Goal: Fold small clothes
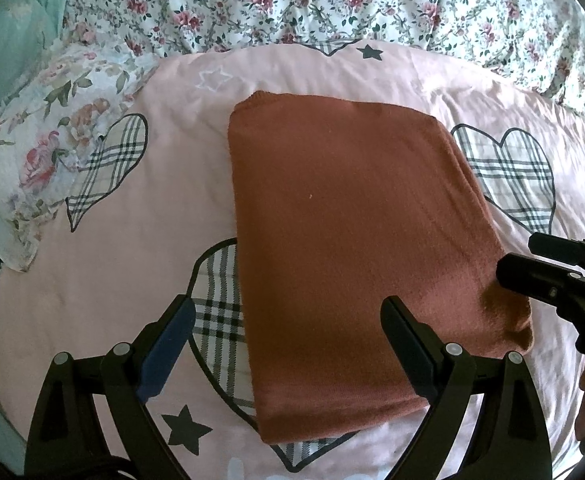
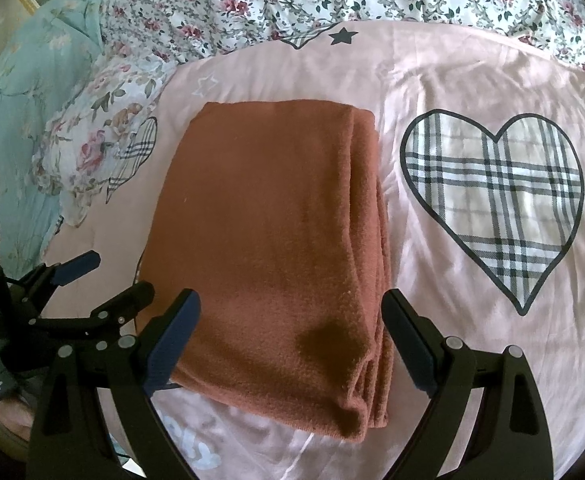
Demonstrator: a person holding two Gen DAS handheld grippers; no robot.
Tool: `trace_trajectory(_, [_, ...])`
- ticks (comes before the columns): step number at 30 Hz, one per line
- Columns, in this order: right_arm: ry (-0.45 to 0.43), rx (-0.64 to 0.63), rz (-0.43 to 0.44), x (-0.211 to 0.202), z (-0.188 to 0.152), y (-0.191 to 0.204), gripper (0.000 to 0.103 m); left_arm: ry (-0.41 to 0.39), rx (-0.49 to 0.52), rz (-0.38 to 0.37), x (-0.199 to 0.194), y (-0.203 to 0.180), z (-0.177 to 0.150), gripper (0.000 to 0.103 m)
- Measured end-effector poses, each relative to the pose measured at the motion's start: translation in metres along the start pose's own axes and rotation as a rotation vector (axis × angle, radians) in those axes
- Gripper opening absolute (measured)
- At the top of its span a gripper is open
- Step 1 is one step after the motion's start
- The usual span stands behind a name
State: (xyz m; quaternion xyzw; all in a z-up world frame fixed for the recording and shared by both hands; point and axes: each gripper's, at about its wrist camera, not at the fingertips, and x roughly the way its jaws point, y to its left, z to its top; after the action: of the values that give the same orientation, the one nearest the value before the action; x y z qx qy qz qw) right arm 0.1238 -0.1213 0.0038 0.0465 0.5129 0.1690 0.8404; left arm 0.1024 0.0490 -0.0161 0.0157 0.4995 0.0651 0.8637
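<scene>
The folded rust cloth [image 2: 276, 248] lies on the pink sheet [image 2: 472, 80] left of a plaid heart [image 2: 492, 196] — left gripper [image 1: 288, 344] and right gripper [image 2: 292, 336] both gape wide, holding nothing — the sheet's near-edge lettering unreadable.

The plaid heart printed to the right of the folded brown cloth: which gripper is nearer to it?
Right. The right gripper hangs open over the brown cloth's near end, beside the plaid heart. The left gripper is open at the cloth's far left edge.
</scene>
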Motion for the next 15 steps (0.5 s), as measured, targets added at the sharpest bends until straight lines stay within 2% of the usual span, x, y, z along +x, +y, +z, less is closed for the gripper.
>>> trace_trajectory(15, [-0.006,0.01,-0.014,-0.001,-0.011,0.001,0.092,-0.04,-0.02,0.007,-0.001,0.009,-0.009,0.094])
